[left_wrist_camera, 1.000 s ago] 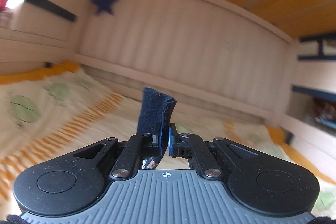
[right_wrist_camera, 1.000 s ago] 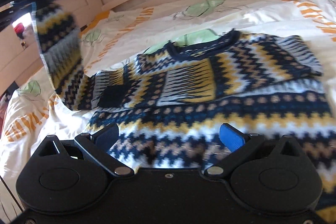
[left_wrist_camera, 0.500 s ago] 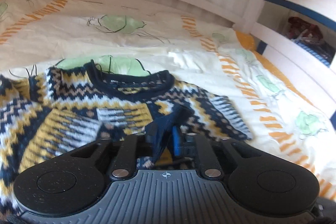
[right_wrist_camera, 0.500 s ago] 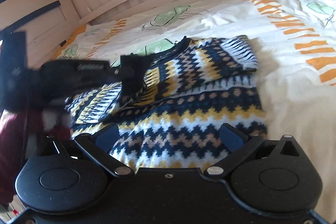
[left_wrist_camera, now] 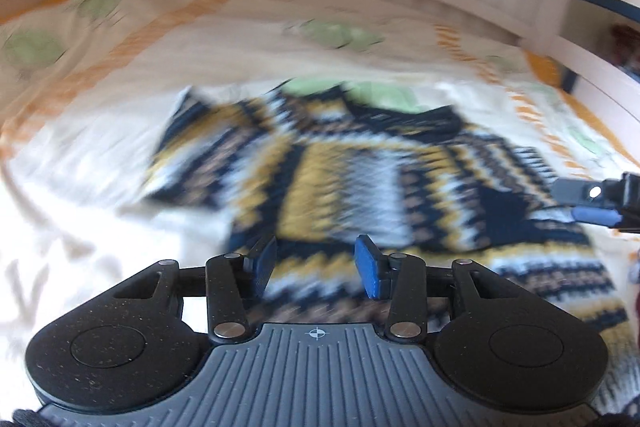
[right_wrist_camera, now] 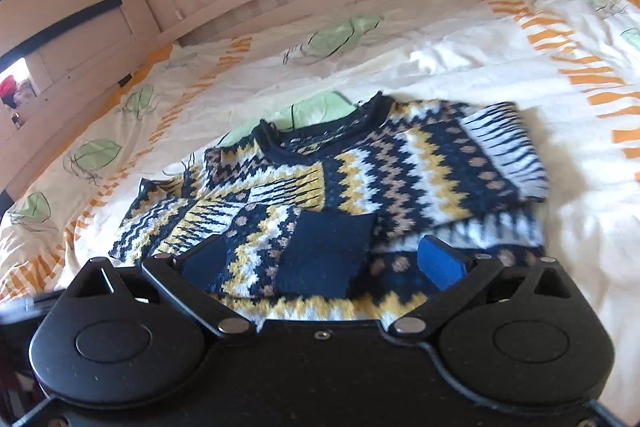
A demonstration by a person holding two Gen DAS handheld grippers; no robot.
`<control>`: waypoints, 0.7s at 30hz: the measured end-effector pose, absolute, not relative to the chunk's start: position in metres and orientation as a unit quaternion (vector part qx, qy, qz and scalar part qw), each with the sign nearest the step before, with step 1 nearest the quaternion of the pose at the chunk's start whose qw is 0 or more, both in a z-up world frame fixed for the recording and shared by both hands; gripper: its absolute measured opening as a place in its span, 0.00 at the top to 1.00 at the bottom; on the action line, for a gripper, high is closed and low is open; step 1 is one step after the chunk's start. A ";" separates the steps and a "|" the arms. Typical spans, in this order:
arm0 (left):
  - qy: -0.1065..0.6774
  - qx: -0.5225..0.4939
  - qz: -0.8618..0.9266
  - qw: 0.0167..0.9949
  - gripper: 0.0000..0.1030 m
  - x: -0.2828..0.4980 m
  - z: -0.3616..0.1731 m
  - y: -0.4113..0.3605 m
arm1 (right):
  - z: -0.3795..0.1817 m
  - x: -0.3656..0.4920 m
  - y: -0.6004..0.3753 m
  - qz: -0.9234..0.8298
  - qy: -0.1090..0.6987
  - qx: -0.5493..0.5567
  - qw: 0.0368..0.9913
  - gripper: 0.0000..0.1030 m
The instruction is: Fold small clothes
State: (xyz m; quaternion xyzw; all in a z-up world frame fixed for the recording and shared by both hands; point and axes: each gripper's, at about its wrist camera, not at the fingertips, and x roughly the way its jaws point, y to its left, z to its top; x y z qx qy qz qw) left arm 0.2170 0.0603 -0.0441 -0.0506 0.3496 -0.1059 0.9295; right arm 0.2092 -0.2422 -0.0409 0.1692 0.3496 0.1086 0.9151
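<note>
Jaws of the left gripper (left_wrist_camera: 316, 263) are opening, empty, above the sweater (left_wrist_camera: 360, 179); right gripper (right_wrist_camera: 324, 259) jaws stand wide, empty.

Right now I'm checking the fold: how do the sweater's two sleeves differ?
The left sleeve lies folded across the sweater's chest, its navy cuff on top near the middle. The right sleeve lies folded in along the right side, with a striped white-and-navy end. Both share the zigzag pattern and rest flat on the bedsheet.
</note>
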 end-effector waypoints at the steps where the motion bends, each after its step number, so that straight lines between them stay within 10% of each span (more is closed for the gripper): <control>1: 0.359 -0.062 -0.098 0.926 0.59 0.218 -0.050 0.068 | -0.043 0.213 -0.240 0.111 0.356 0.168 0.912 0.02; 9: 0.368 -0.085 -0.094 0.921 0.56 0.224 -0.065 0.079 | -0.071 0.232 -0.234 0.100 0.406 0.207 0.885 0.15; 12: 0.369 -0.085 -0.092 0.921 0.55 0.224 -0.066 0.078 | -0.073 0.235 -0.233 0.094 0.410 0.214 0.881 0.39; 14: 0.369 -0.088 -0.093 0.921 0.55 0.225 -0.067 0.078 | -0.068 0.236 -0.232 0.090 0.414 0.212 0.880 0.78; 21: 0.366 -0.097 -0.092 0.921 0.55 0.224 -0.069 0.081 | -0.012 0.240 -0.225 0.141 0.367 0.167 0.904 0.83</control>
